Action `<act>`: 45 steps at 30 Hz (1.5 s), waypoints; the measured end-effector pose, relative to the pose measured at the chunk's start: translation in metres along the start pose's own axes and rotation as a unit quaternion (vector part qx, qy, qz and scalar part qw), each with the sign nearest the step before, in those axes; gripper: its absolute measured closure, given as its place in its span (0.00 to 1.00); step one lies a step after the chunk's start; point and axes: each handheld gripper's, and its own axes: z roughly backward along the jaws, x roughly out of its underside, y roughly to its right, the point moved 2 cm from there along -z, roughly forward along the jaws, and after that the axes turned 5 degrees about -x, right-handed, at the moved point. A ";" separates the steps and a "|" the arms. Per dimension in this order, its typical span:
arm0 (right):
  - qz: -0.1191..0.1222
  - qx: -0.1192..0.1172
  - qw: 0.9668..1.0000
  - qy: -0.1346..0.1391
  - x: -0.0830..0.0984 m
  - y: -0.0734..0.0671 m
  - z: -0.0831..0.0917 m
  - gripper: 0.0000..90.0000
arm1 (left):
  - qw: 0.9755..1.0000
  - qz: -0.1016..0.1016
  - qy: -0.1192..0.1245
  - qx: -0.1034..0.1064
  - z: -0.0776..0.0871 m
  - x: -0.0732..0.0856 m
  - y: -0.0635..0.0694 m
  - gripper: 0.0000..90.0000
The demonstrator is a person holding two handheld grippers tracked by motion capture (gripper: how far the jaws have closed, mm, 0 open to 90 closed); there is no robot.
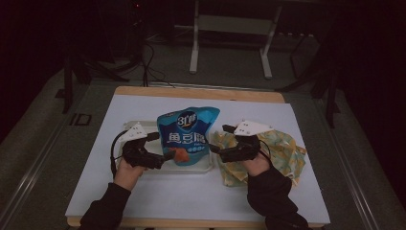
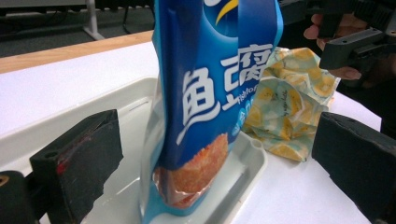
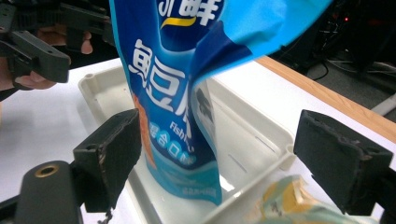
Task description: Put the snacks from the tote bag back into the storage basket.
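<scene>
Evidently upright: blue pouch point(image 1: 188, 134) stands unaided in the white tray point(image 1: 203, 165).
Left gripper point(image 1: 165, 155): spread, flanking it.
Right gripper point(image 1: 215, 148): spread, likewise clear.

Left gripper point(image 1: 165, 154), right gripper point(image 1: 216, 147): jaws apart

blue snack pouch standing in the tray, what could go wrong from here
The blue snack pouch stands upright in the white tray with both tools open, the left tool and right tool not gripping it, so it may topple. Its top already sags. Falling right, it could land on the yellow patterned bag.
</scene>
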 end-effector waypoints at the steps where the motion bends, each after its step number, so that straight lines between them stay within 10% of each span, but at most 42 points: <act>1: -0.002 0.002 1.000 -0.001 0.001 0.001 0.002 0.16 | 1.000 0.000 0.000 0.004 0.001 0.001 0.002 0.02; 16: -0.004 0.017 1.000 0.002 0.022 0.001 0.037 0.16 | 1.000 -0.007 0.002 -0.001 0.013 0.023 0.023 0.02; 45: -0.027 0.050 0.998 -0.006 0.087 -0.004 0.097 0.17 | 0.997 -0.033 -0.027 0.068 -0.011 0.050 0.065 0.02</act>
